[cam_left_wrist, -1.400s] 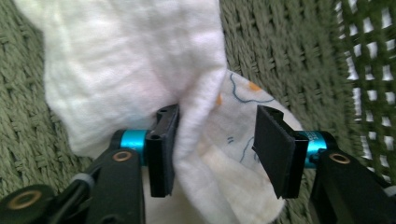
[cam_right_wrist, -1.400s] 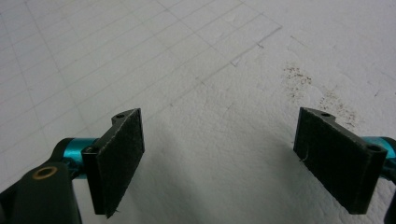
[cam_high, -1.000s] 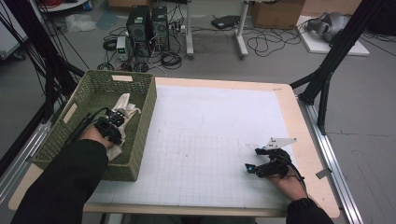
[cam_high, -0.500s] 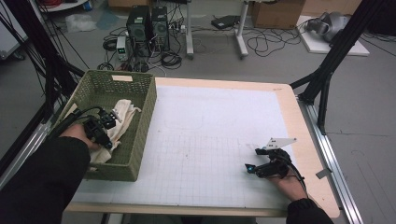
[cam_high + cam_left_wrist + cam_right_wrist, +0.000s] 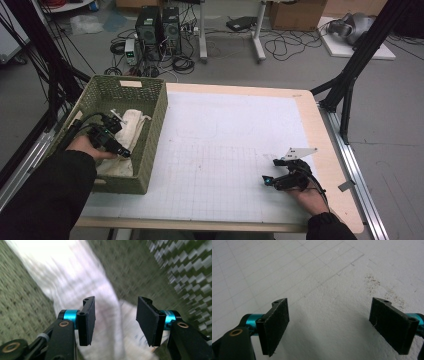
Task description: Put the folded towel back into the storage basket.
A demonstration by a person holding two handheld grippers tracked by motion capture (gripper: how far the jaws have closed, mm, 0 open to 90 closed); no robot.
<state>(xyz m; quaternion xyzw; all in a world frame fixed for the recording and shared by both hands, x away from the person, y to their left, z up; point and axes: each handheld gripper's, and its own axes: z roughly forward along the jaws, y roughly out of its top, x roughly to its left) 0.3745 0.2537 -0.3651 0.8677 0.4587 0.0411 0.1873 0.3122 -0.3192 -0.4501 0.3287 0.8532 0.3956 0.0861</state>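
One cloth: a white cloth (image 5: pixel 129 131) lies inside the green woven basket (image 5: pixel 150 150), stretched along its floor toward the far end; in the left gripper view the cloth (image 5: pixel 82 290) runs under and past the jaws, blurred.
Cloth contact: nothing pinches it; it lies beneath the gap between the jaws, and neither pad presses on it.
Left gripper: the left gripper (image 5: pixel 121 152) sits inside the basket over the near part of the cloth, held by a hand in a dark sleeve.
Left jaws: parted to a middling gap in the left gripper view (image 5: pixel 115 320); they have just been opening, with only the cloth lying below them and nothing gripped.
Basket: it stands on the left end of the table, its long side running away from the person, with a pale label on the far wall; its woven wall and floor appear on both sides of the cloth in the left gripper view.
Right gripper: the right gripper (image 5: pixel 267 180) rests low over the white gridded mat (image 5: pixel 225 150) near the front right of the table, well apart from the basket, its grey three-cornered plate on top.
Right jaws: spread wide in the right gripper view (image 5: pixel 329 325), with bare mat between them and nothing held.
Mat: it covers most of the wooden table (image 5: pixel 330 165); a patch of dark specks marks it beyond the right jaw.
Surroundings: computer towers (image 5: pixel 159 25) and loose cables lie on the floor beyond the table; black frame struts rise at both sides.
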